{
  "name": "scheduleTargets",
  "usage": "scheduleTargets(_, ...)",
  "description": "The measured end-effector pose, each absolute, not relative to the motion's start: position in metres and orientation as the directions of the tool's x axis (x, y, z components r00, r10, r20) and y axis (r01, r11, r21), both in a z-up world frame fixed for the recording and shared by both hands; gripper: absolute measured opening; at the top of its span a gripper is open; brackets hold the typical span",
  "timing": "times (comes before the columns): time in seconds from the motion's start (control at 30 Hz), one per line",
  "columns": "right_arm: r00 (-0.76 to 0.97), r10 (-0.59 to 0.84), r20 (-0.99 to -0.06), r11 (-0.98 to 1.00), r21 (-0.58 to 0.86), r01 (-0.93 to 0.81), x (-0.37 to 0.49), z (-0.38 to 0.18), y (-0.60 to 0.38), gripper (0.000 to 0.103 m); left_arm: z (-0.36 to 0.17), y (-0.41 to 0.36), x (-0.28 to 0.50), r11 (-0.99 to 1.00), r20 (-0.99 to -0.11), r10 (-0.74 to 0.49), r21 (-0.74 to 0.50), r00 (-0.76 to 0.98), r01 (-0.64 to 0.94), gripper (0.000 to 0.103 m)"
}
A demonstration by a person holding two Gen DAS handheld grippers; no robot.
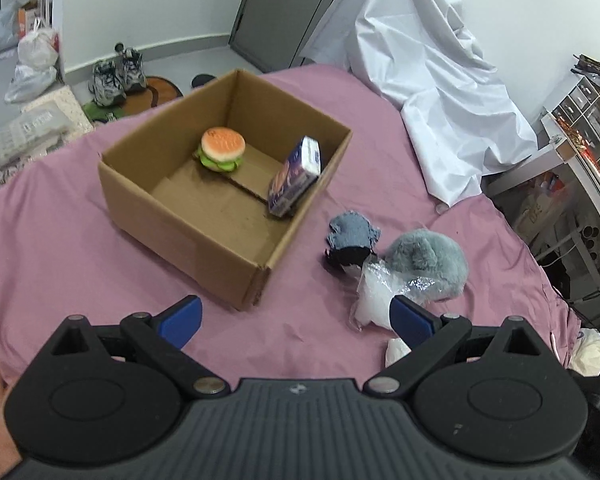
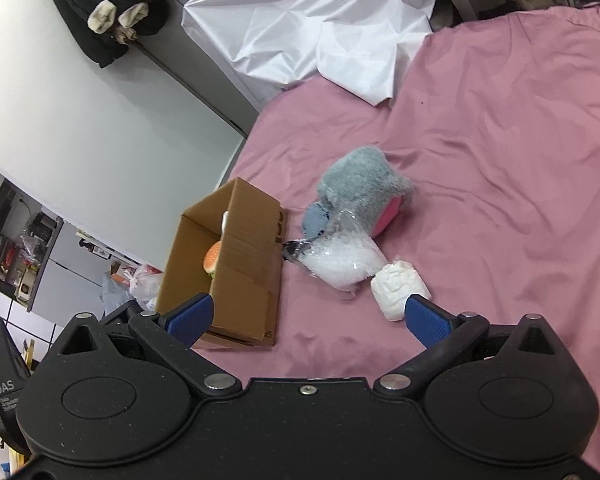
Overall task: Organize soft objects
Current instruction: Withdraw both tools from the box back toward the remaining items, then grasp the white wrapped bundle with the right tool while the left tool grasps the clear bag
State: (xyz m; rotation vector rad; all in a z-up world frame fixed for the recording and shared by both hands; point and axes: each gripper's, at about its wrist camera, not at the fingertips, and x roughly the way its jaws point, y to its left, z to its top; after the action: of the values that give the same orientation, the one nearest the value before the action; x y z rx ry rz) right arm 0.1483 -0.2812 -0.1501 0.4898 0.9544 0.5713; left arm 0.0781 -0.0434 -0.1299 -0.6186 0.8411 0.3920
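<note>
Left fingers: the left gripper (image 1: 296,322) hangs spread wide over the pink bedsheet (image 1: 60,240), nothing between its blue pads (image 1: 182,320).
Right fingers: the right gripper (image 2: 308,318) is likewise spread and empty, its right pad just beside a white folded bundle (image 2: 398,286).
Plastic bag: a clear bag of white filling (image 1: 374,294) lies on the sheet between the bundle and the grey plush toy (image 1: 428,264), touching both.
Plush toy: grey and furry, with a pink underside visible in the right wrist view, lying on its side.
Grey cloth: a small blue-grey knitted piece (image 1: 352,234) with a dark part below it sits between the plush toy and the box.
Cardboard box: open-topped (image 1: 188,220), just left of the loose pile.
Box contents: a burger toy (image 1: 222,150) toward the far side; a purple and white packet (image 1: 296,178) leaning tilted against the right wall.
Beyond: a crumpled white sheet (image 1: 432,80) at the far edge of the bed.
</note>
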Motion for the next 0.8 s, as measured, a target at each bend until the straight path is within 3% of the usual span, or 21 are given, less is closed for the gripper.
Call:
scheduleTargets(0.3,0.446,0.622,-0.644,0.764,0.624,-0.166,0.162,-0.174,-0.285,0.101,-0.155,-0.050,0.093,0.712,-0.775,0.029,-0.427,0.631,-0.558,0.097)
scheduleTargets(0.8,0.396,0.585,-0.708,0.764,0.644,0.022,0.201,-0.228,-0.289,0.074,-0.189,-0.068,0.130,0.626,-0.745,-0.065,-0.548,0.664,-0.554,0.096)
